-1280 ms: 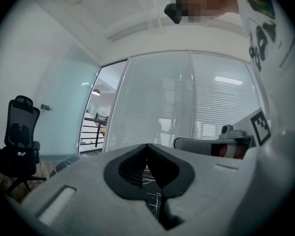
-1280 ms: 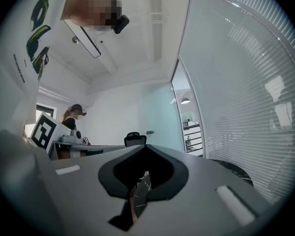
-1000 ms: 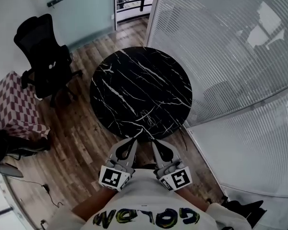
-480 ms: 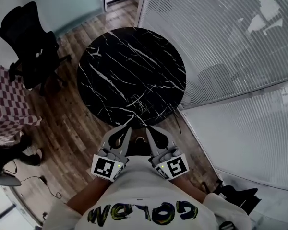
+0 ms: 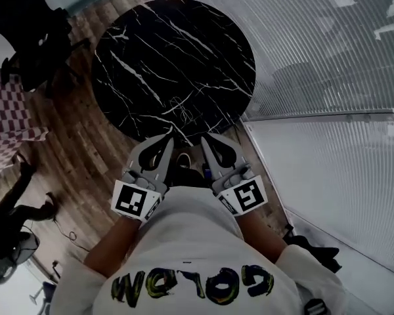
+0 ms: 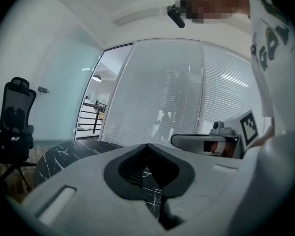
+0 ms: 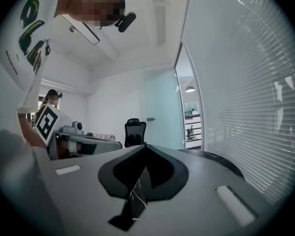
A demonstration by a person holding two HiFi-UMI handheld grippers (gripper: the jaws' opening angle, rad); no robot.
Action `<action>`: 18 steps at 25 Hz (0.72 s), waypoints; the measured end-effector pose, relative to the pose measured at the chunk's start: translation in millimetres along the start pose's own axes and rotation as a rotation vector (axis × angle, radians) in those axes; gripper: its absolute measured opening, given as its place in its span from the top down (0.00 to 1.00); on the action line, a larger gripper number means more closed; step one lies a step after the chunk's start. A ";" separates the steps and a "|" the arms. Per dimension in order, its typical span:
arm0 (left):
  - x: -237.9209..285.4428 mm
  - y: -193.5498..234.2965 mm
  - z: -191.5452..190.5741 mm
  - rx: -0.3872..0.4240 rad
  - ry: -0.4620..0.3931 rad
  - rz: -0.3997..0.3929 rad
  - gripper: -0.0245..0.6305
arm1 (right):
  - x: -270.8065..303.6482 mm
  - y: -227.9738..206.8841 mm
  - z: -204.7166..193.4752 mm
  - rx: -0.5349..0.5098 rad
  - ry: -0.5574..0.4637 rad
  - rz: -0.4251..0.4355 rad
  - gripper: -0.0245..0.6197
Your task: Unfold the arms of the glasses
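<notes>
Black marble veined in white: round table (image 5: 151, 38) across the upper middle of the head view. On it, close to its lower edge, thin-framed glasses (image 5: 182, 110), small and faint; arms folded or open, impossible to tell.

At the table's lower rim, left gripper (image 5: 170, 138) and right gripper (image 5: 204, 140) side by side, both pointing up the frame toward the glasses, neither touching them. A narrow gap between the two tips. Jaws of each pressed together in its own gripper view, nothing between them, only veined marble visible through the dark opening behind the closed tips. Marker cubes low in the middle of the frame, against a white shirt (image 5: 184, 248) with lettering.

Around the table, wood floor (image 5: 79, 143). Upper left corner: black office chair (image 5: 26, 25). Left edge, below the chair: checked cloth (image 5: 3, 117). Right half of the frame: glass wall with blinds (image 5: 328, 51). Same blinds bright along the right side of the right gripper view, same chair small at its middle.
</notes>
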State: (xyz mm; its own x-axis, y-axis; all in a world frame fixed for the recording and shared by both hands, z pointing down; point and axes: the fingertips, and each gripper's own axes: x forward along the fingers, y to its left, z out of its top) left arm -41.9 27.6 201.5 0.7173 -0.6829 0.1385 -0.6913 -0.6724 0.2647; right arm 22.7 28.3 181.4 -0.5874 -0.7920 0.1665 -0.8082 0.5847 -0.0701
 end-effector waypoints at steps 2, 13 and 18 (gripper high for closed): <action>5.9 -0.8 -4.1 -0.002 0.012 -0.006 0.96 | 0.6 -6.1 -2.4 0.007 0.006 0.017 0.96; 26.5 -6.2 -26.7 0.021 0.073 -0.025 0.96 | 1.9 -30.4 -27.8 0.033 0.068 0.089 0.96; 33.4 0.7 -37.3 0.040 0.099 -0.023 0.96 | 8.4 -38.8 -35.4 0.010 0.095 0.097 0.96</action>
State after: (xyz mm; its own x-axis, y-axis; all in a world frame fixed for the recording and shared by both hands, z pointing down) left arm -15.2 14.9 241.9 0.7365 -0.6374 0.2266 -0.6763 -0.6994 0.2310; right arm 50.6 5.2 220.3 -0.6567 -0.7111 0.2511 -0.7484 0.6557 -0.1003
